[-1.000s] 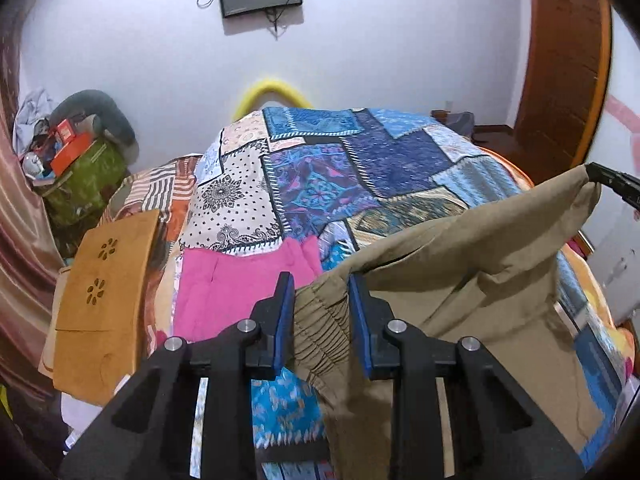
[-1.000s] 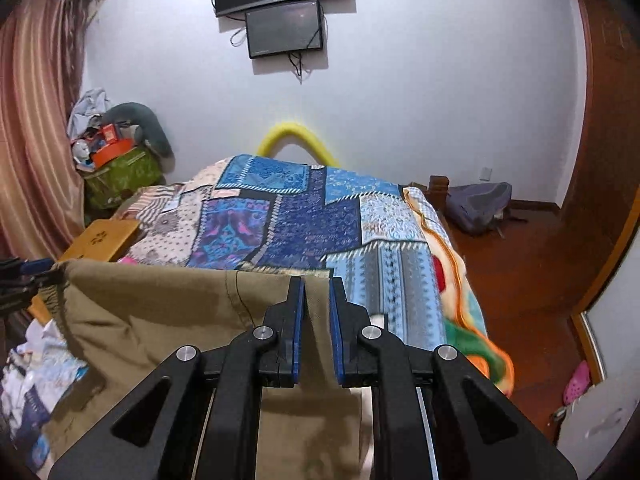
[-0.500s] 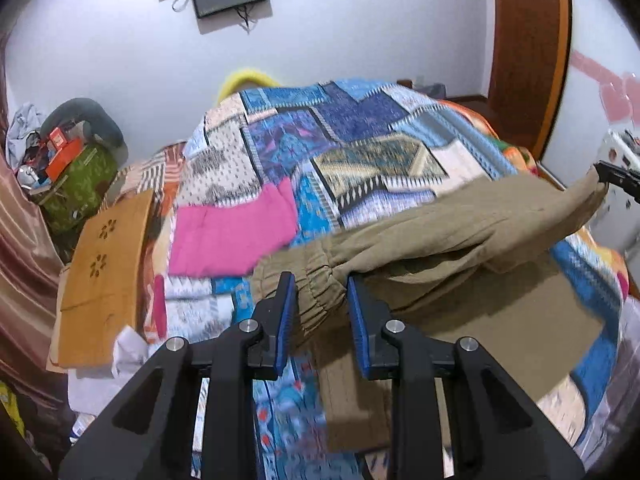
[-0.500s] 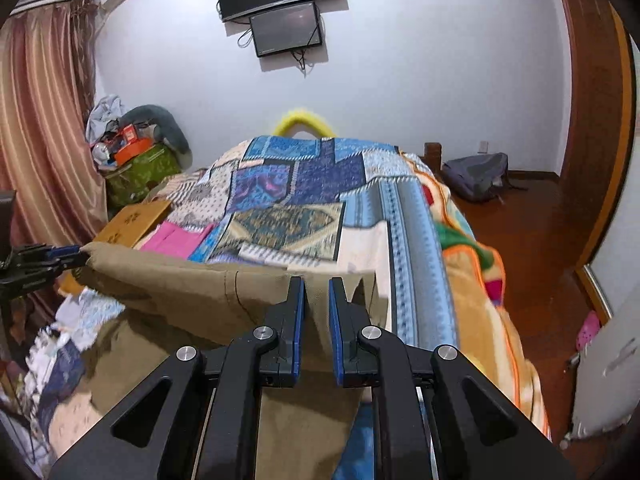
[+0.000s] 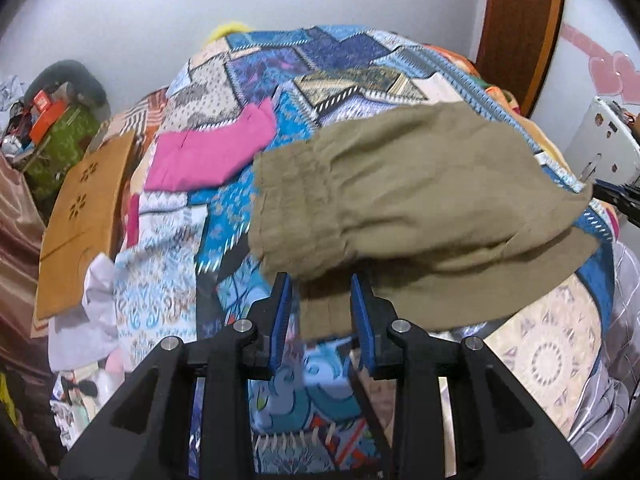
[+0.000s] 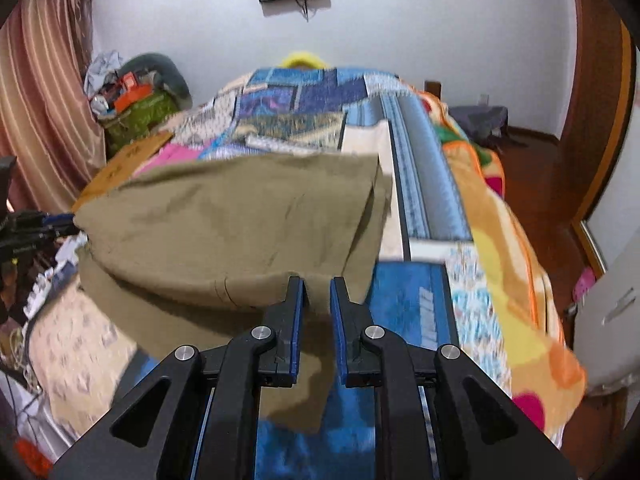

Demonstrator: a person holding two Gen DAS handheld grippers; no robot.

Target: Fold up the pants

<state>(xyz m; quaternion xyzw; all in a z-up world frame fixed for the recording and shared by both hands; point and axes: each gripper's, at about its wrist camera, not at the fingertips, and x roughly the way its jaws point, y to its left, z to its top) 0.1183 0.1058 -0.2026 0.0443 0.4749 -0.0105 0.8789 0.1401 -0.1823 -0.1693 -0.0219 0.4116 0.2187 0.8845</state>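
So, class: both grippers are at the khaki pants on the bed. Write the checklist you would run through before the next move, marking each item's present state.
1. Left gripper on the elastic waistband: not ok, jaws opening, cloth loose between them.
2. Right gripper pinching the pants: ok.
3. Top layer folded over the lower layer: ok.
4. Edges aligned: not ok, lower layer sticks out.
5. Pink cloth clear of the pants: ok.
6. Fold flat on the bedspread: cannot tell.
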